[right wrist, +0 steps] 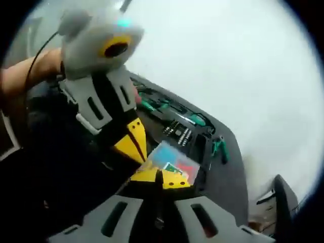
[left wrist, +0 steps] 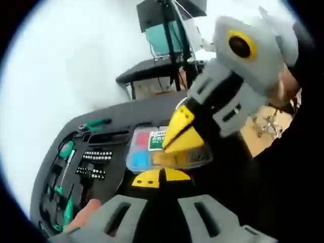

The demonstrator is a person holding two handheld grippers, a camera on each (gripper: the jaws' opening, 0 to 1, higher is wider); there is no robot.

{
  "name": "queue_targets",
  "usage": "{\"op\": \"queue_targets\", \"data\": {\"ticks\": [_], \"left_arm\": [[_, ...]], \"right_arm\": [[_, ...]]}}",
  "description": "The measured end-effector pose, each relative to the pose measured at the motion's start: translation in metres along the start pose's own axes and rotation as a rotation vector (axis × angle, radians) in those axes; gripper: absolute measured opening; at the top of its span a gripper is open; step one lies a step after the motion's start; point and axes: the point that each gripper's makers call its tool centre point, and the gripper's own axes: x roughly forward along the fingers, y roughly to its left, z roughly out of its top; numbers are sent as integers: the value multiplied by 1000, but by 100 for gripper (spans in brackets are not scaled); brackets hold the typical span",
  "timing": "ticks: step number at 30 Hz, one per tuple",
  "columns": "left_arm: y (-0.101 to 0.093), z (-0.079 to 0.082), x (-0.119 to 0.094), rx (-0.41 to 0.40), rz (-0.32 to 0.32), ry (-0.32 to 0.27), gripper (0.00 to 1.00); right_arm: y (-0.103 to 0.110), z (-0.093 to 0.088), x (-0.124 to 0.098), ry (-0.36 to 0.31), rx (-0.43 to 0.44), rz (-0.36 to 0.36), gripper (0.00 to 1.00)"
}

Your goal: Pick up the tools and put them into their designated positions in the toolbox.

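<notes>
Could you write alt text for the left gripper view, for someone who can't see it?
Two yellow-tipped grippers, the left gripper from below and the right gripper from the upper right, meet at a small clear plastic case with red, blue and green contents. Below it lies an open black toolbox with green-handled tools and rows of bits in its slots.

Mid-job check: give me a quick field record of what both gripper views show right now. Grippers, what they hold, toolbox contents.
left gripper: jaws closed on the clear parts box
right gripper: jaws closed on the same box
clear parts box: small, transparent, with red, blue and green contents; held by both grippers over the toolbox
toolbox: dark open tray on a white surface
green-handled tools: seated in tray slots
bit rows: two rows, seated in the tray
box seated in slot: not yet, cannot tell how far off
</notes>
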Motion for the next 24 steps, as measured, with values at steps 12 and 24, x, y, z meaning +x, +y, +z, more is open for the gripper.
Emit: {"op": "queue_targets", "data": {"ticks": [12, 24], "left_arm": [[-21, 10, 1, 42, -86, 74, 0], [-12, 2, 6, -18, -96, 92, 0]], "right_arm": [[-8, -5, -11, -16, -7, -24, 0], [1, 3, -9, 72, -73, 58, 0]]}}
